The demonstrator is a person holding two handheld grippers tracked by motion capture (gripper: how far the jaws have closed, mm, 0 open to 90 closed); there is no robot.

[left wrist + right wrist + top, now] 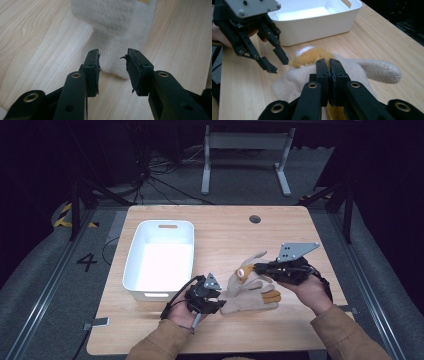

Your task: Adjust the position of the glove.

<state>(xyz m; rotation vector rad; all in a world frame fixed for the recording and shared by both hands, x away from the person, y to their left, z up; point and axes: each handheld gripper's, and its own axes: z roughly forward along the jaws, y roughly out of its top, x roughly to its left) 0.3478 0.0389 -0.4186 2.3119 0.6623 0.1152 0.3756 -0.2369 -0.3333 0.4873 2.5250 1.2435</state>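
Right gripper (329, 65) jaws pressed together, pinching the glove (248, 292); left gripper (113, 66) jaws spread at its cuff; bare tabletop (225, 237) beyond, bin (159, 260) just left.

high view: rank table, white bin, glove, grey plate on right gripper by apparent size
1. Table, by far the largest.
2. White bin, next.
3. Glove, clearly smaller than the bin.
4. Grey plate on the right gripper, smallest, though it sits raised toward the camera.
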